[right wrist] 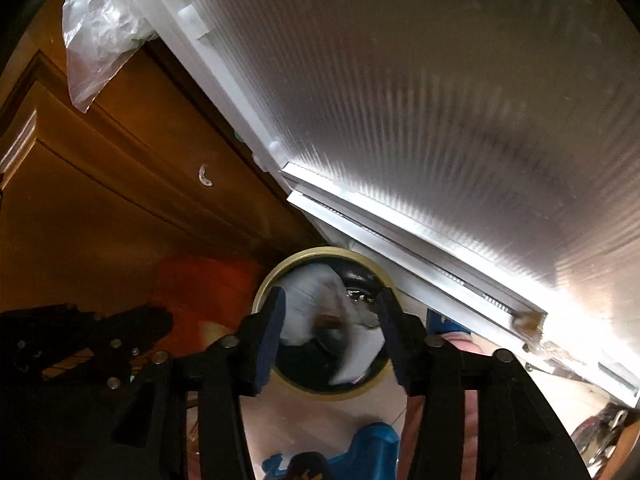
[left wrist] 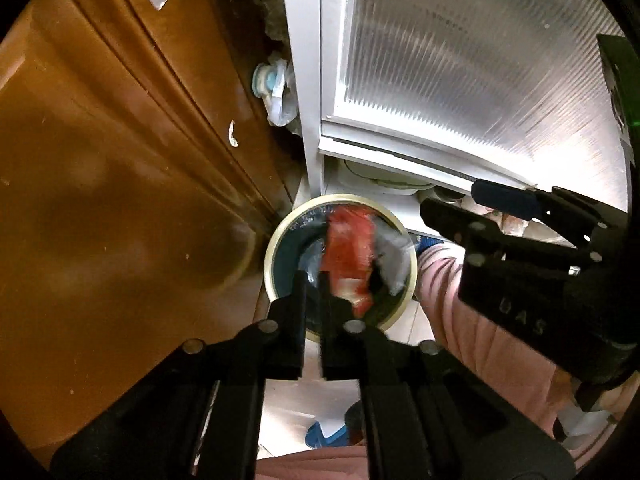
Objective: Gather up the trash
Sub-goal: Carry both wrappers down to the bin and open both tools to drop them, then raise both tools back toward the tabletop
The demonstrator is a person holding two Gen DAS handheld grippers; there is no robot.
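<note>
A round trash bin with a cream rim (left wrist: 276,240) stands on the floor below me, lined dark inside. In the left wrist view my left gripper (left wrist: 314,292) is shut on a red wrapper (left wrist: 348,252) and holds it over the bin's mouth. In the right wrist view the bin (right wrist: 276,272) lies straight ahead, and white crumpled trash (right wrist: 316,304) is blurred in its mouth. My right gripper (right wrist: 332,332) is open above it, with nothing between its fingers. The right gripper also shows at the right of the left wrist view (left wrist: 452,204).
A brown wooden cabinet (left wrist: 100,180) fills the left side. A white-framed ribbed translucent door (left wrist: 460,60) stands at the right. A clear plastic bag (right wrist: 96,36) hangs at the cabinet's top. A person's pink-clad leg (left wrist: 472,320) and blue slipper (right wrist: 360,456) are beside the bin.
</note>
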